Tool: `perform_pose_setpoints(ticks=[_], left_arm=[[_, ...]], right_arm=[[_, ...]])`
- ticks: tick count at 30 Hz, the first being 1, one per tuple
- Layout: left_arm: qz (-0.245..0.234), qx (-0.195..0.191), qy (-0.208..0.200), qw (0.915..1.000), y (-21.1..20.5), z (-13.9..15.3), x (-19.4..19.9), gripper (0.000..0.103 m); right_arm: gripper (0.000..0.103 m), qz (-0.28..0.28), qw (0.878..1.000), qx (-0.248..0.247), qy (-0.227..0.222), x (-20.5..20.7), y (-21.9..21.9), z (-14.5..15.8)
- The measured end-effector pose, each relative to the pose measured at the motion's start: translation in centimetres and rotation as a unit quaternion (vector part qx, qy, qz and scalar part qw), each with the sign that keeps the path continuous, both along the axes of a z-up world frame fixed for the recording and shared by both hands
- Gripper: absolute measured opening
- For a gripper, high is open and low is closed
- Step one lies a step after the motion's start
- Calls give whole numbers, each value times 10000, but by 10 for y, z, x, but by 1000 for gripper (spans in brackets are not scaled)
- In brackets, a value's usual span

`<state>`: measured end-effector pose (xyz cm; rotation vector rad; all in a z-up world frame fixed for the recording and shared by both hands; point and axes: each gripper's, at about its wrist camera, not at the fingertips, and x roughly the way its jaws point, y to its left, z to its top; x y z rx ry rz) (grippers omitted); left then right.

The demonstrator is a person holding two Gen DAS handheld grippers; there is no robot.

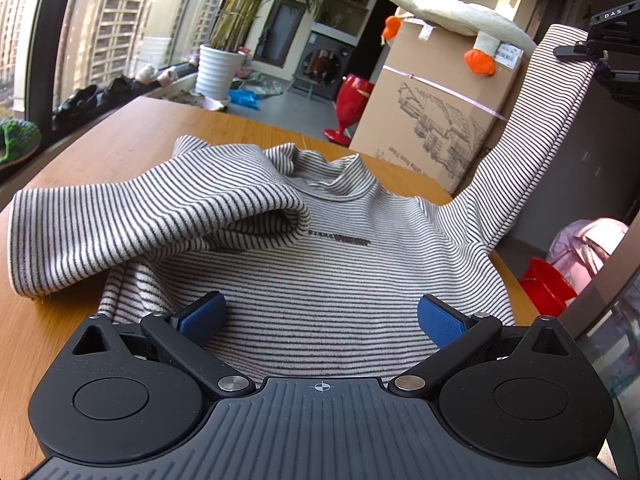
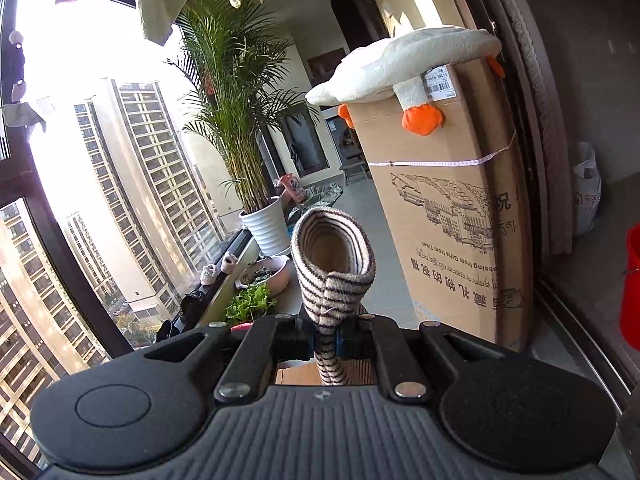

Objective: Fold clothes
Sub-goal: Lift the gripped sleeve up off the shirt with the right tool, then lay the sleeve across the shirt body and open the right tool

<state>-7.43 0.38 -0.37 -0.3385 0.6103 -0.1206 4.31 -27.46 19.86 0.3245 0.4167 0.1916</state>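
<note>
A grey-and-black striped long-sleeve sweater (image 1: 320,276) lies front up on the wooden table (image 1: 132,136). Its left sleeve (image 1: 160,216) is folded across the chest. My left gripper (image 1: 320,320) is open just above the sweater's lower body, holding nothing. The right sleeve (image 1: 536,132) is stretched up and to the right, held at the cuff by my right gripper (image 1: 600,56). In the right wrist view my right gripper (image 2: 326,340) is shut on the sleeve cuff (image 2: 334,264), whose open end stands up above the jaws.
A tall cardboard box (image 1: 436,116) with a plush goose (image 1: 452,16) on top stands behind the table. A potted palm (image 1: 218,68) and shoes sit by the window at left. A red bucket (image 1: 548,284) and pink cloth sit on the floor at right.
</note>
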Motion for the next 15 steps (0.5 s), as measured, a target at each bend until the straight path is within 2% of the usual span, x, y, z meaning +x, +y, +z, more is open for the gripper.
perform_pose_setpoints(ticks=[15], left_arm=[[0, 2, 3, 10000, -1, 1, -1, 103]], right_arm=[[10, 927, 9951, -176, 289, -1, 74, -10]])
